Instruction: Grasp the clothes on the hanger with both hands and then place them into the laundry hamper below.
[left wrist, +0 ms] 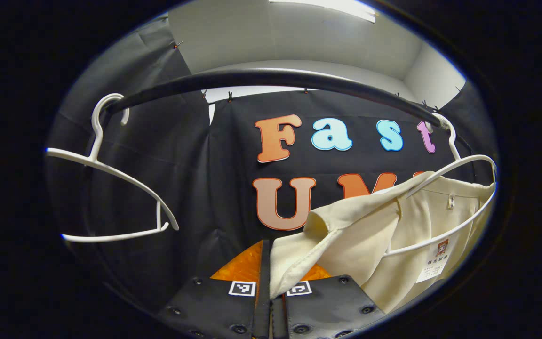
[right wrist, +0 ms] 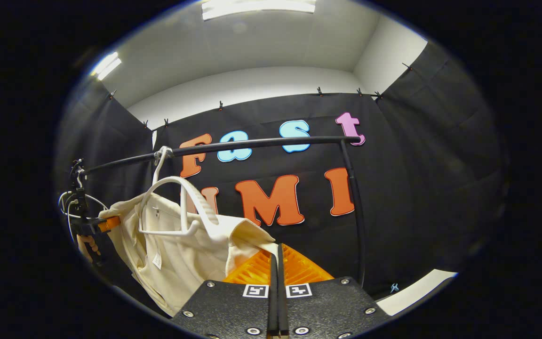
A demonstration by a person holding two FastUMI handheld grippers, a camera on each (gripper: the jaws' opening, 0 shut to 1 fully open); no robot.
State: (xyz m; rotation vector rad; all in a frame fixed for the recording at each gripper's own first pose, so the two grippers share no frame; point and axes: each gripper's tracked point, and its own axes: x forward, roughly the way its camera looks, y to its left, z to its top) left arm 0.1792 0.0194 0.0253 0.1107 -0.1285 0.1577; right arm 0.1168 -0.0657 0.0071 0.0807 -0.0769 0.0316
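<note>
A cream garment [left wrist: 360,235] hangs on a white hanger [left wrist: 440,172] at the right end of the black rail [left wrist: 271,75]. One shoulder has come off the hanger, and its folded edge runs down into my left gripper [left wrist: 271,263], which is shut on it. In the right gripper view the same garment [right wrist: 181,254] droops from its hanger [right wrist: 172,178]. The near corner ends between the closed fingers of my right gripper [right wrist: 278,247]. Farther off at the left, the left gripper [right wrist: 93,226] and the hand [right wrist: 86,245] holding it sit at the garment's other side.
An empty white hanger [left wrist: 125,176] hangs at the left end of the rail. The rail [right wrist: 252,142] meets an upright black post [right wrist: 353,212] at its right end. Black cloth walls close in behind and on both sides.
</note>
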